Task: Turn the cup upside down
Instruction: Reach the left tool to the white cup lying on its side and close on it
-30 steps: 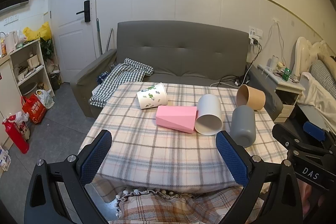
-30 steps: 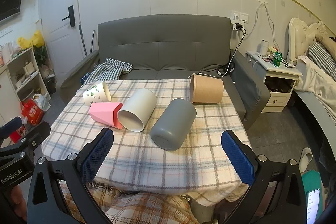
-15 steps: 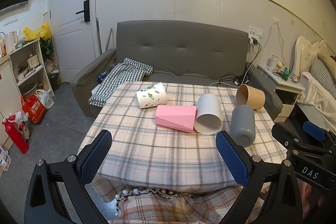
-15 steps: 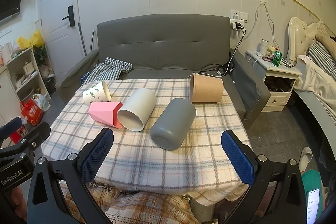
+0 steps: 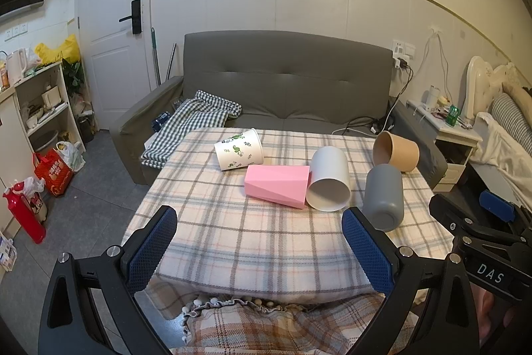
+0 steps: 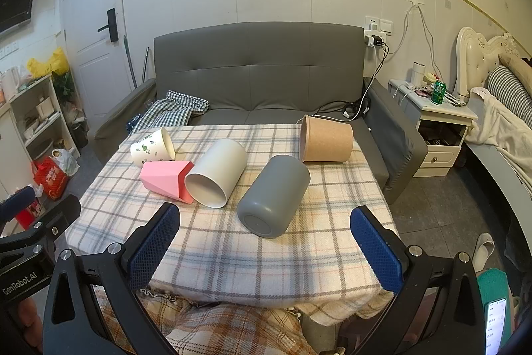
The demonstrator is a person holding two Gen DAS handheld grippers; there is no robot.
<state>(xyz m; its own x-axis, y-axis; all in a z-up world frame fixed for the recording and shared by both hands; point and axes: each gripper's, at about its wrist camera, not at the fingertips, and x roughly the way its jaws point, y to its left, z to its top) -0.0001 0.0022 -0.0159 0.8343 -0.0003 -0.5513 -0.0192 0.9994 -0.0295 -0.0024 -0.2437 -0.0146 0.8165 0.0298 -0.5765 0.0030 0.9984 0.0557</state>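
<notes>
Several cups lie on their sides on the plaid-covered table [image 5: 232, 242]: a white cup with green leaf print [image 5: 238, 149] [image 6: 152, 148], a pink faceted cup [image 5: 276, 186] [image 6: 166, 180], a white cup [image 5: 329, 178] [image 6: 216, 177], a grey cup [image 5: 383, 197] [image 6: 274, 200] and a brown paper cup [image 5: 395, 151] [image 6: 326, 138]. My left gripper [image 5: 259, 250] is open and empty at the table's near edge. My right gripper [image 6: 264, 247] is open and empty, just in front of the grey cup.
A grey sofa [image 5: 286, 85] with a checked cloth [image 5: 196, 122] stands behind the table. A shelf [image 5: 40, 102] and bags are at the left, a nightstand [image 6: 439, 125] and bed at the right. A plaid blanket [image 5: 266, 328] lies below the near edge.
</notes>
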